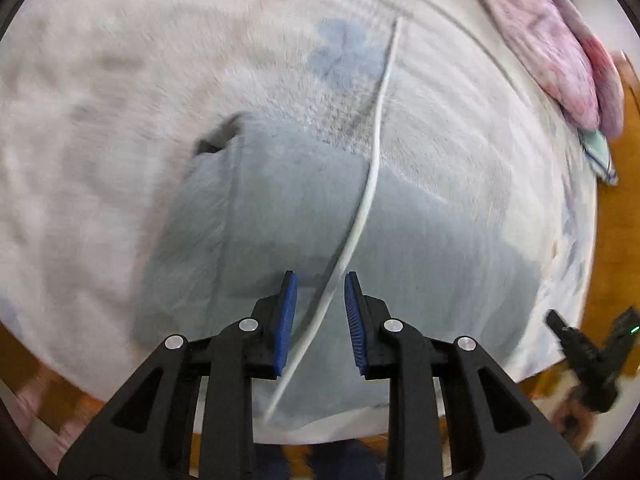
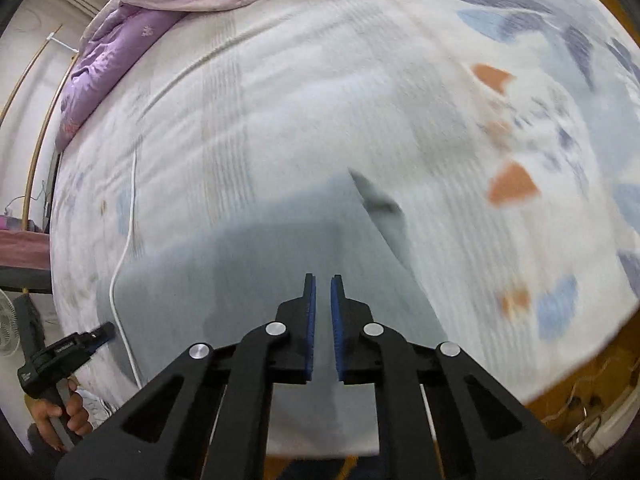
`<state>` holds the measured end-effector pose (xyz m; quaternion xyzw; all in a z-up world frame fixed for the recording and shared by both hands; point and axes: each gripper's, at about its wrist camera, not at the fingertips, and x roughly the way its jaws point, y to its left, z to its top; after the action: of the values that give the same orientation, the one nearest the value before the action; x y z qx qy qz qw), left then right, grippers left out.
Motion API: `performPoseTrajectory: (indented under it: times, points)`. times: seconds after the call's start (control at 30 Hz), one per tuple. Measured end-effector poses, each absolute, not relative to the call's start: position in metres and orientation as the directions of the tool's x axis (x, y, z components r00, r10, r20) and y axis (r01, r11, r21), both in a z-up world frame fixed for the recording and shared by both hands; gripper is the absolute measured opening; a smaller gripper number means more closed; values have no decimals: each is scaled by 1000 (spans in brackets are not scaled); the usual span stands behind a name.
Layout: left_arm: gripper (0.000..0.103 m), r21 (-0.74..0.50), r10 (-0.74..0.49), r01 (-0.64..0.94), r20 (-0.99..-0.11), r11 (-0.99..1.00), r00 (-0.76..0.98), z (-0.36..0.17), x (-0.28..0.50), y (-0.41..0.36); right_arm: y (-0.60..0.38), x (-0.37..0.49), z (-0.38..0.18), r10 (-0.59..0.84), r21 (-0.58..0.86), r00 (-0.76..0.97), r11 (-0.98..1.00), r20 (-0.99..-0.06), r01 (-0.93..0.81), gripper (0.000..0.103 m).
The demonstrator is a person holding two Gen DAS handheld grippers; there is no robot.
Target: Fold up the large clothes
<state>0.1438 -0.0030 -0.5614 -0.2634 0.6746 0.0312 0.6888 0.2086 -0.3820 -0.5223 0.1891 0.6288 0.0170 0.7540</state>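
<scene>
A pale blue-grey garment (image 1: 400, 240) lies flat on a bed, folded into a rough rectangle; it also shows in the right wrist view (image 2: 260, 264). My left gripper (image 1: 321, 280) is open above the garment's near part, empty, with a white cable (image 1: 372, 176) running between its fingers. My right gripper (image 2: 323, 280) hovers over the garment's near edge with its pads a narrow gap apart, holding nothing. The right gripper shows in the left wrist view (image 1: 592, 344); the left gripper shows in the right wrist view (image 2: 80, 344).
The bed sheet (image 2: 440, 100) is white with blue and orange shapes. A pink-purple quilt (image 2: 160, 8) is bunched at the far side, also in the left wrist view (image 1: 560, 52). Wooden floor (image 1: 616, 240) lies past the bed edge. A fan (image 2: 8, 328) stands at left.
</scene>
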Motion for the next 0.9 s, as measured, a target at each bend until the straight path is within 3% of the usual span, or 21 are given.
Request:
performPoseTrajectory:
  times: [0.1, 0.23, 0.43, 0.47, 0.57, 0.6, 0.77, 0.9]
  points:
    - [25, -293, -288, -396, -955, 870, 73, -579, 159, 5, -385, 226, -549, 231, 261, 160, 944, -960, 201, 5]
    - [25, -352, -384, -487, -923, 800, 37, -613, 168, 19, -400, 227, -596, 237, 251, 92, 946, -967, 203, 0]
    - [24, -365, -398, -492, -916, 790, 40, -610, 169, 24, -390, 227, -585, 171, 185, 88, 963, -981, 195, 0]
    - [27, -367, -393, -481, -918, 796, 48, -603, 166, 22, -385, 225, -575, 166, 183, 99, 963, -981, 198, 0]
    - [53, -381, -388, -434, -918, 816, 77, -580, 149, 9, -373, 200, -543, 228, 249, 138, 954, -964, 167, 2]
    - [56, -380, -378, -407, -922, 830, 91, -570, 137, 3, -365, 188, -538, 229, 244, 119, 960, -966, 136, 2]
    - [57, -309, -334, -403, -942, 862, 6, -586, 84, -7, -368, 149, -577, 232, 230, 9, 960, -973, 158, 0]
    - [57, -386, -453, -541, -891, 747, 10, -629, 51, 8, -375, 146, -596, 270, 273, 47, 937, -962, 219, 0]
